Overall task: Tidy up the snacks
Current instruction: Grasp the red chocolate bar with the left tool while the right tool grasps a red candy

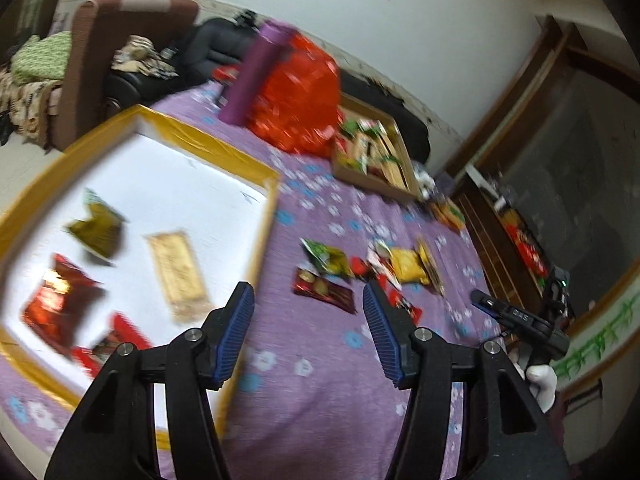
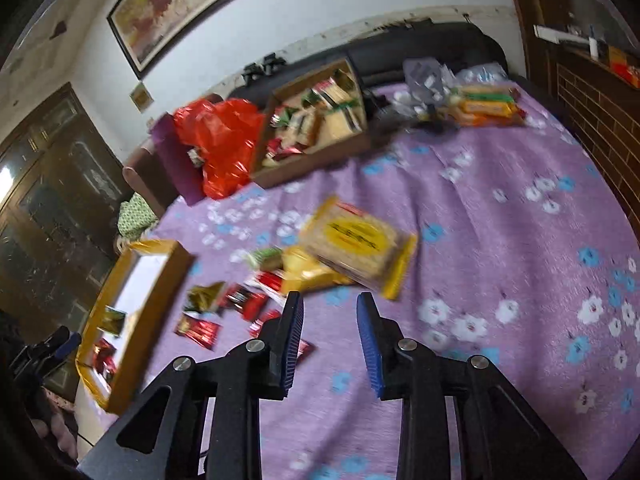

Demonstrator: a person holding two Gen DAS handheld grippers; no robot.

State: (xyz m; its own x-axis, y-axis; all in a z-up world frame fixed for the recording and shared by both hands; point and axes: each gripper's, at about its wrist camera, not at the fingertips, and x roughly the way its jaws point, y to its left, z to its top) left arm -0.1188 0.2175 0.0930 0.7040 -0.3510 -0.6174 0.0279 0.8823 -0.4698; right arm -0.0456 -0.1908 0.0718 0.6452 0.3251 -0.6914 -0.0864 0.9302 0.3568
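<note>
Risk lies mainly in the clutter. Left gripper (image 1: 309, 330) and right gripper (image 2: 330, 338) both hang empty, fingers moderately parted, over the purple floral cloth (image 2: 500, 240). Loose foil snack packets (image 1: 368, 270) lie overlapping near the yellow-rimmed white tray (image 1: 224, 148), which already holds several. In my judgement, closing on the heap could pinch two packets together, or drag cloth.
</note>
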